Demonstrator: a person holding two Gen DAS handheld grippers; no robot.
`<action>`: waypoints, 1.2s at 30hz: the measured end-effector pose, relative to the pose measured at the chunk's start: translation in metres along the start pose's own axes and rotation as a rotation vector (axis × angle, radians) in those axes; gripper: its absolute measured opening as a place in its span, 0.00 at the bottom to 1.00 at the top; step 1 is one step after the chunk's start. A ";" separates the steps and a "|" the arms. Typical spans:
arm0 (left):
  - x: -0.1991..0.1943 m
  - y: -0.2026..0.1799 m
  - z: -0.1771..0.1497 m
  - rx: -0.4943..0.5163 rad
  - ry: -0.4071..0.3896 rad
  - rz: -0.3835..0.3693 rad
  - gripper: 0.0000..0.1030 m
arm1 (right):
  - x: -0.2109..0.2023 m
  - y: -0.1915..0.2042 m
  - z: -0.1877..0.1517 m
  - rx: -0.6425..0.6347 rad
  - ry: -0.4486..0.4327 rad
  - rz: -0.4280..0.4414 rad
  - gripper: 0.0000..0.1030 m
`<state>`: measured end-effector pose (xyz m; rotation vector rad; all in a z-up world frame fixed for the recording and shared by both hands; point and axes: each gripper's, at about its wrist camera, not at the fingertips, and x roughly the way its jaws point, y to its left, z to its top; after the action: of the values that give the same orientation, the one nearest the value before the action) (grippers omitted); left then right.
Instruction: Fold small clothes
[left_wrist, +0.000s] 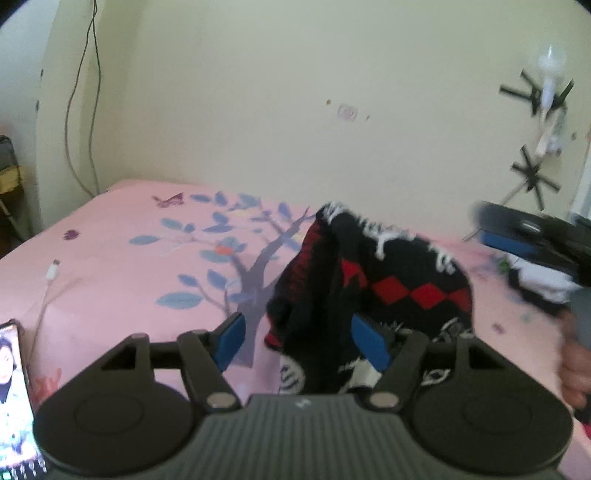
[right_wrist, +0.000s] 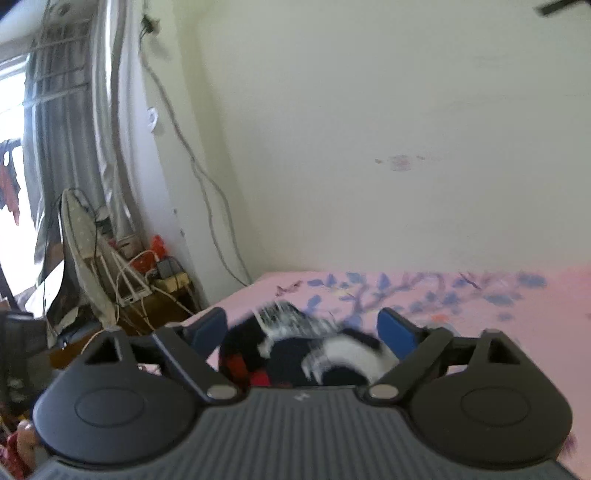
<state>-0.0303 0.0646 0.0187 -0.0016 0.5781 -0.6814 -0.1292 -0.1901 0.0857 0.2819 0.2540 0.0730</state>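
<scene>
Two grippers frame one black knit garment (left_wrist: 373, 280) with red diamonds and white lettering too blurred to read. Your left gripper (left_wrist: 306, 341) has its jaws spread, cloth bunched between them, seemingly loose. Your right gripper (right_wrist: 304, 332) stands wide apart over the same heap. The garment lies crumpled on the pink bedsheet (left_wrist: 122, 266), its long axis running near-left to far-right.

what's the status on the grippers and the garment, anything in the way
Left gripper open, right gripper open. Black knit garment bunched on pink bedsheet, unfolded, lying between both jaws. Charging cable off left, clear.
</scene>
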 end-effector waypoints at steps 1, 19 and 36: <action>0.001 -0.004 -0.003 0.009 0.005 0.016 0.74 | -0.009 -0.004 -0.009 0.013 0.004 -0.017 0.84; -0.022 -0.050 -0.030 0.088 0.053 0.167 0.83 | -0.059 -0.027 -0.083 0.138 0.078 -0.004 0.90; -0.019 -0.055 -0.043 0.077 0.114 0.205 0.85 | -0.069 -0.027 -0.088 0.131 0.081 0.024 0.92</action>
<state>-0.0967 0.0404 0.0019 0.1671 0.6510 -0.5058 -0.2175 -0.2002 0.0127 0.4125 0.3362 0.0921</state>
